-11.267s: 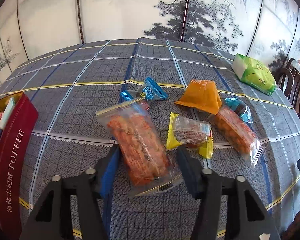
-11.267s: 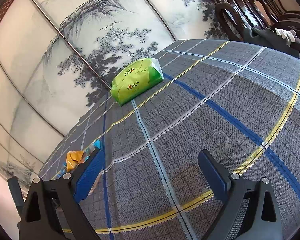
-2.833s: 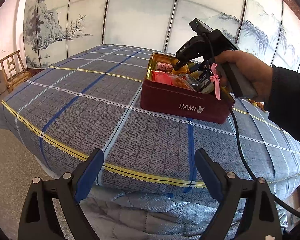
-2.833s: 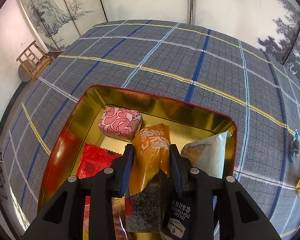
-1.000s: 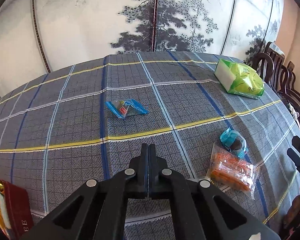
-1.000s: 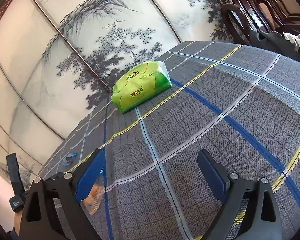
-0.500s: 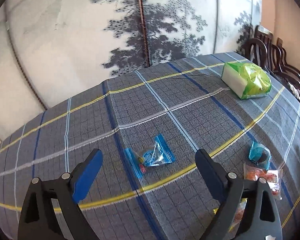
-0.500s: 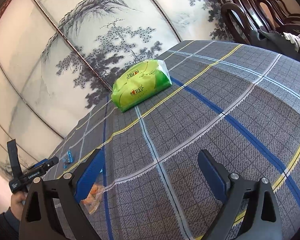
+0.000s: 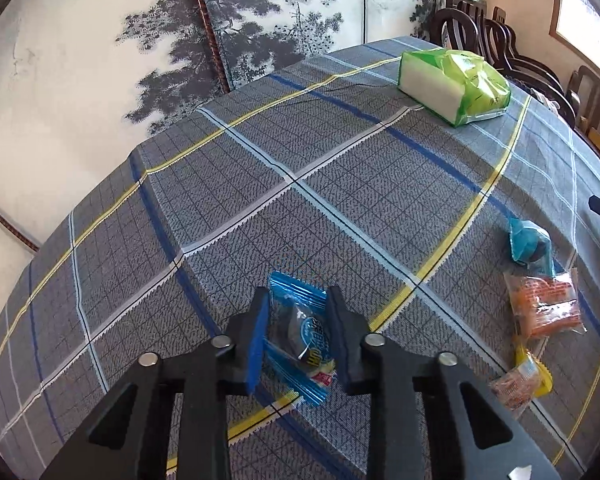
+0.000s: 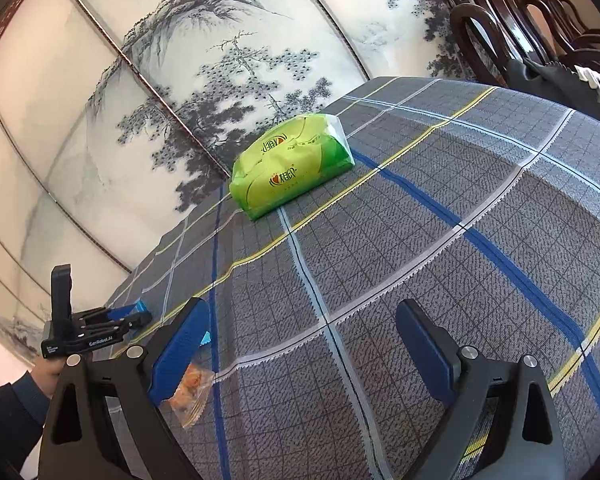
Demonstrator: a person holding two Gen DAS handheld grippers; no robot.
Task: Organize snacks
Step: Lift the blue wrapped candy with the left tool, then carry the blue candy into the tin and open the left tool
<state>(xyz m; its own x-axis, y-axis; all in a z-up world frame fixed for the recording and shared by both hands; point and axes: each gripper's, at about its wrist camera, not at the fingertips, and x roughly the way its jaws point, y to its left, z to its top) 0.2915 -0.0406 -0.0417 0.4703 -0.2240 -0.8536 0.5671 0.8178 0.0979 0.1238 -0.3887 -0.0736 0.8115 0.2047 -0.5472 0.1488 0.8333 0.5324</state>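
On my left wrist camera the left tool (image 9: pixel 298 336) has just been closing, and its blue pads now sit against both long edges of the blue snack packet (image 9: pixel 300 338), so I read it as clamped on that packet. The packet lies flat on the checked surface (image 9: pixel 340 168), right by the crossing of a yellow and a dark blue stripe. Its long axis runs away from me, between the fingers, with one crimped end pointing up-frame toward the far edge of the surface and the other end toward the camera; the printed round label faces up.

This view alone also shows the other snacks off to the right: a teal wrapped piece (image 9: pixel 530 242), a clear bag of orange snacks (image 9: pixel 546 310) just below it, and a yellow-edged packet (image 9: pixel 520 382) nearest me. The green tissue pack (image 9: pixel 458 80) sits well apart at the far right.

My right wrist camera gives what the left cannot: the left tool (image 10: pixel 134 318) seen from outside, low over the surface at the far left, with a hand (image 10: pixel 50 372) and dark sleeve behind it; only a blue corner of the packet shows at its tip there. The right tool (image 10: pixel 302 350) stands wide apart with nothing between its pads, hanging above bare cloth.
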